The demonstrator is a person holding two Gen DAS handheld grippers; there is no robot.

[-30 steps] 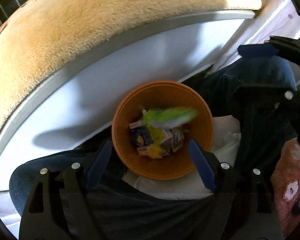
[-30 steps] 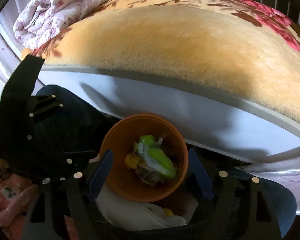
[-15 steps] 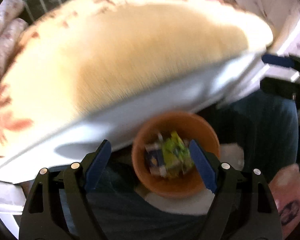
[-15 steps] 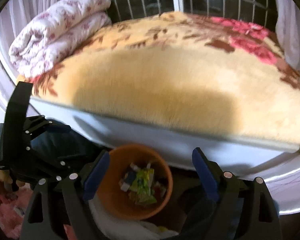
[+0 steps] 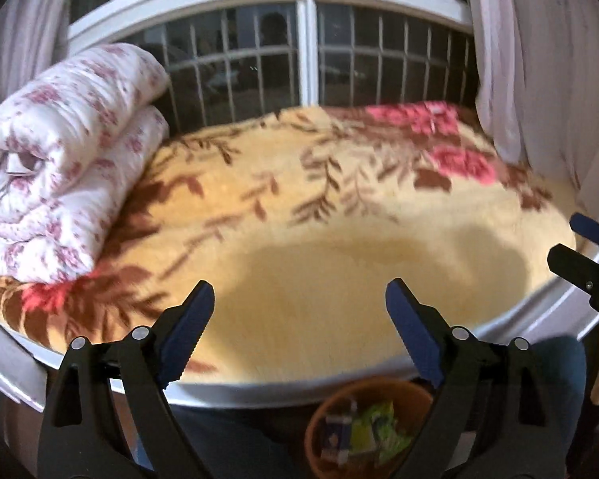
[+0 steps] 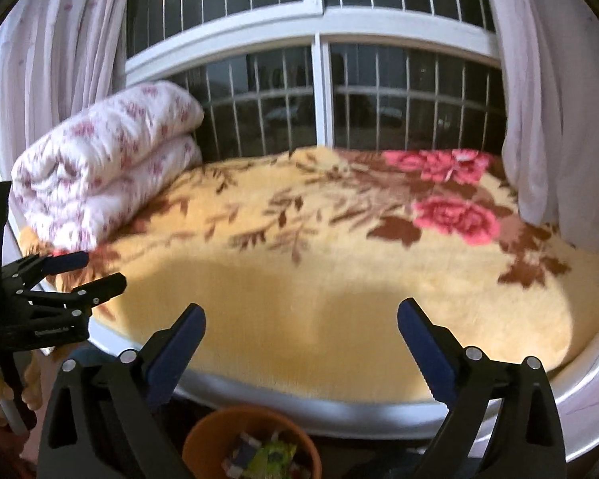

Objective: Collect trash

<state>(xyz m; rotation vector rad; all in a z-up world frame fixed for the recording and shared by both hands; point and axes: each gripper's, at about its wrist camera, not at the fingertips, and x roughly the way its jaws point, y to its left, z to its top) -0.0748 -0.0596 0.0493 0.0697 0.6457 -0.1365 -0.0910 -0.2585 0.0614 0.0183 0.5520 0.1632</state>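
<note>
An orange bin [image 5: 323, 427] stands low at the bed's near edge and holds several wrappers, among them a green-yellow one [image 5: 375, 427] and a dark blue one [image 5: 337, 435]. It also shows at the bottom of the right wrist view [image 6: 203, 439]. My left gripper [image 5: 299, 299] is open and empty, raised above the blanket in front of the bin. My right gripper [image 6: 301, 323] is open and empty, also raised over the bed. The left gripper shows at the left edge of the right wrist view [image 6: 88, 275], the right gripper at the right edge of the left wrist view [image 5: 579, 243].
A yellow plush blanket [image 5: 319, 239] with red flowers covers the bed [image 6: 339, 411]. A rolled white floral quilt [image 5: 60, 167] lies at the back left. A barred window [image 6: 323, 92] and white curtains [image 6: 559, 99] stand behind the bed.
Both grippers have tilted up and away from the bin, which slid from the middle of each view to the bottom. A green wrapper that was dropping has settled in the bin.
</note>
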